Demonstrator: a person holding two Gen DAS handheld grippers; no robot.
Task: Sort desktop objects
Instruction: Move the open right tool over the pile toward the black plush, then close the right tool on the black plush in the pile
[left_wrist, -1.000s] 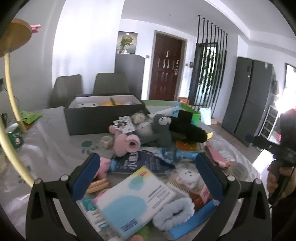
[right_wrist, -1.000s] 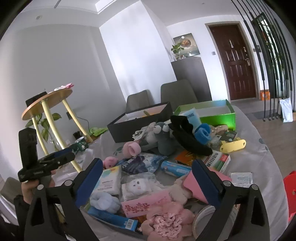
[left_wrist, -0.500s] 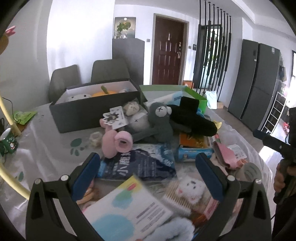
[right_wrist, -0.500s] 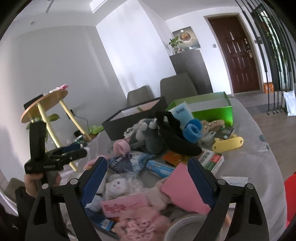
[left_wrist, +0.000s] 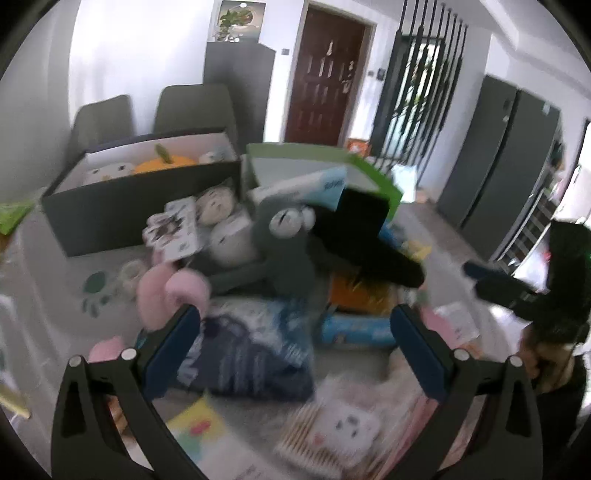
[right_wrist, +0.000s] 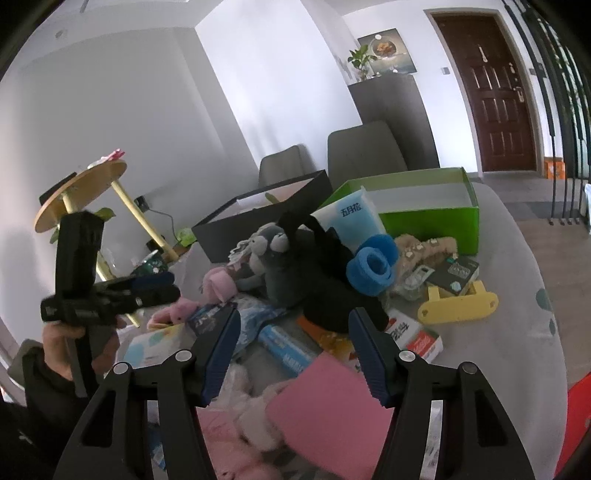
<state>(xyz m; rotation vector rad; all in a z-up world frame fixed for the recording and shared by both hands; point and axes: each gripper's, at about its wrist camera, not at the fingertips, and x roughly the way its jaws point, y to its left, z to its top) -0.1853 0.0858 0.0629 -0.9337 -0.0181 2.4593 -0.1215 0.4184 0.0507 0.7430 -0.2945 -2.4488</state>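
A cluttered table holds a grey plush toy (left_wrist: 284, 251), a black sock (left_wrist: 365, 240), a pink plush (left_wrist: 173, 291) and a dark blue packet (left_wrist: 251, 347). My left gripper (left_wrist: 293, 343) is open and empty above the dark blue packet. My right gripper (right_wrist: 293, 339) is open and empty above a blue tube (right_wrist: 288, 350) and a pink card (right_wrist: 332, 406), near the black sock (right_wrist: 332, 280) and a blue foam roll (right_wrist: 371, 266). The left gripper also shows in the right wrist view (right_wrist: 155, 286), and the right gripper shows in the left wrist view (left_wrist: 476, 271).
A black box (left_wrist: 110, 206) with plush toys and a green box (left_wrist: 369, 173) stand at the back. The green box (right_wrist: 443, 221), a yellow bracket (right_wrist: 458, 306) and a red-white carton (right_wrist: 417, 338) lie right. A round wooden stand (right_wrist: 81, 192) is left. Two chairs (left_wrist: 192, 110) are behind.
Both grippers have moved forward and lower over the pile, so the grey plush and black sock look larger. Both stay open and empty.
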